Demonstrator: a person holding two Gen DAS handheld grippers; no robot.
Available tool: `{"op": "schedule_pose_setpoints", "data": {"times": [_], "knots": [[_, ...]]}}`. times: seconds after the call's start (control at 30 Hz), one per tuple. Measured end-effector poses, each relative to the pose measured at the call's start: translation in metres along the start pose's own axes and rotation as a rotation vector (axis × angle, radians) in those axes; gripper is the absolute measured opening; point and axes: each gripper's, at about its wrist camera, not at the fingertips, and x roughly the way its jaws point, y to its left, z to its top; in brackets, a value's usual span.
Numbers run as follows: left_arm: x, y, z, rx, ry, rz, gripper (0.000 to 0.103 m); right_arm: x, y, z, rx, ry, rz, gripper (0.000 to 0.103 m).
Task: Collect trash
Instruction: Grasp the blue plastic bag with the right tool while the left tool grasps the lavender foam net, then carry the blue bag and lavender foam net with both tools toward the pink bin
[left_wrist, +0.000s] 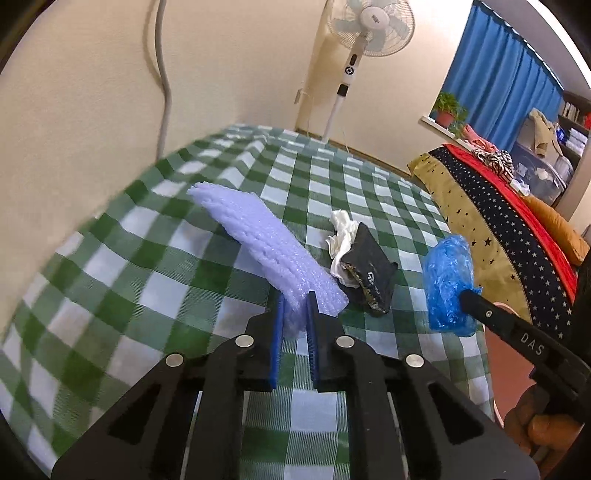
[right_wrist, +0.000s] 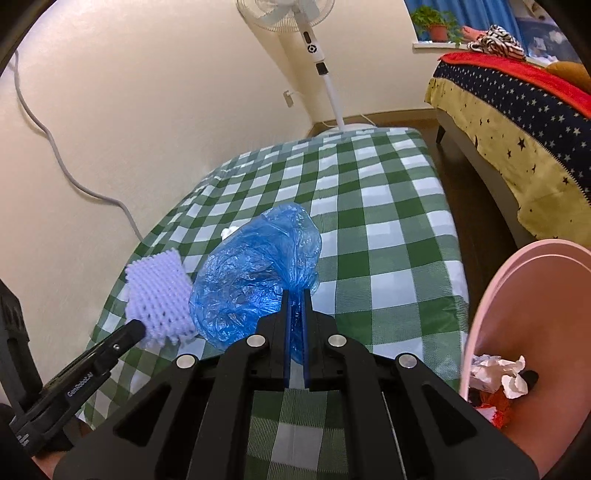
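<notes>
1. Left gripper (left_wrist: 295, 299): clenched on the near end of a white foam net sleeve (left_wrist: 258, 243), which sticks out ahead of it, lifted off the cloth. Only a narrow edge sits between the pads, so carry it without swinging, or it may slip.
2. Right gripper (right_wrist: 295, 295): clenched on a gathered fold of a crumpled blue plastic bag (right_wrist: 255, 273), which balloons forward above the surface. The bag is light and loose; a slow carry should keep it from catching.
3. Pink bin (right_wrist: 491, 295): low at the right edge of the right wrist view, just beside the surface, already holding crumpled white paper (right_wrist: 498, 373) and an orange scrap. Judged the drop point for both pieces; release only once each piece is over the opening.
4. Surface (left_wrist: 110, 266): green-and-white checked cloth. Still lying on it, beyond the foam, a crumpled white tissue (left_wrist: 343, 240) touching a dark flat packet (left_wrist: 369, 273).
5. Bed (right_wrist: 517, 122): star-print cover, right of the surface across bare floor.
6. Far wall: standing fan (left_wrist: 369, 26), grey cable (left_wrist: 162, 74), potted plant (left_wrist: 447, 107), blue curtain (left_wrist: 498, 81).
</notes>
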Motion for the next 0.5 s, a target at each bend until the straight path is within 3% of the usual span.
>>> {"op": "schedule_pose_setpoints", "data": {"times": [0.5], "knots": [[-0.057, -0.024, -0.01, 0.105, -0.061, -0.035, 0.011, -0.075, -0.003, -0.002, -0.018, -0.088, -0.02, 0.005]]}}
